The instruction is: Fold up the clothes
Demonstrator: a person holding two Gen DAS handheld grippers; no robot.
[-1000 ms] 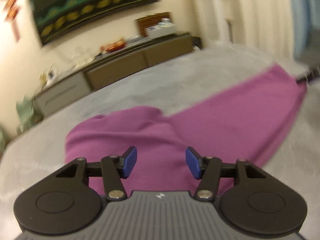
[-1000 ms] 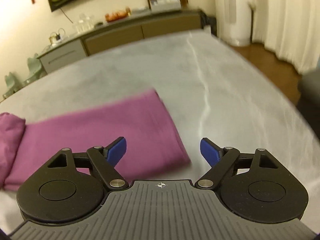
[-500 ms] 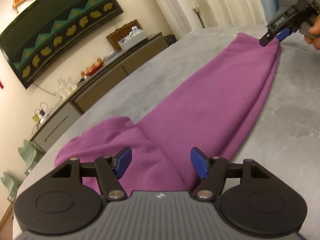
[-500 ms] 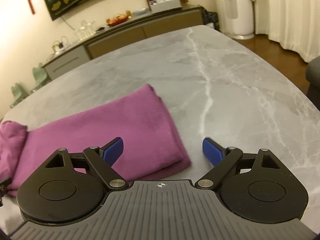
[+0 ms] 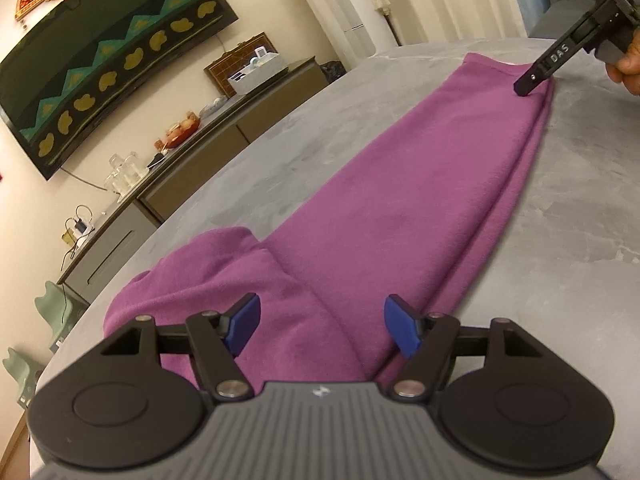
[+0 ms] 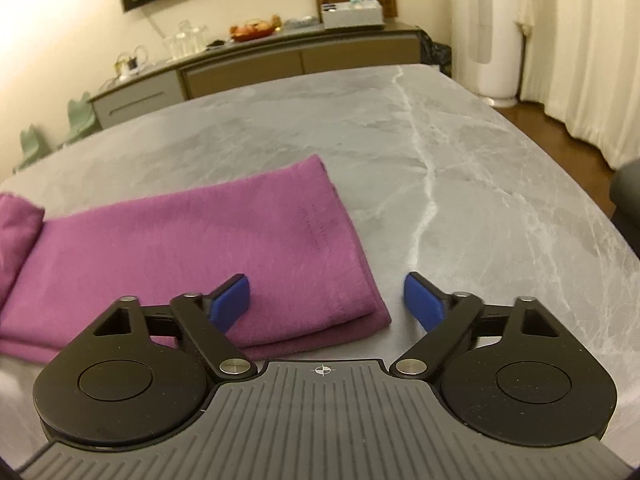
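Observation:
A purple garment (image 5: 400, 200) lies folded into a long strip on the grey marble table (image 6: 460, 160). My left gripper (image 5: 322, 330) is open just above its bunched near end, with nothing between the blue pads. The other end of the purple garment (image 6: 200, 240) lies flat in the right wrist view. My right gripper (image 6: 327, 300) is open over that end's near corner, its left pad above the cloth and its right pad above bare table. In the left wrist view the right gripper (image 5: 536, 76) shows at the far end, held by a hand (image 5: 624, 64).
A long low sideboard (image 6: 280, 64) with glassware, a fruit bowl and a box stands against the far wall. Pale green chairs (image 6: 80, 116) stand at the table's far left. Curtains (image 6: 580, 40) and a white column unit are to the right. Bare marble lies right of the garment.
The left gripper swung from a blurred view to a steady one along the garment. The right gripper moved slightly closer to the garment's corner. Both stayed open.

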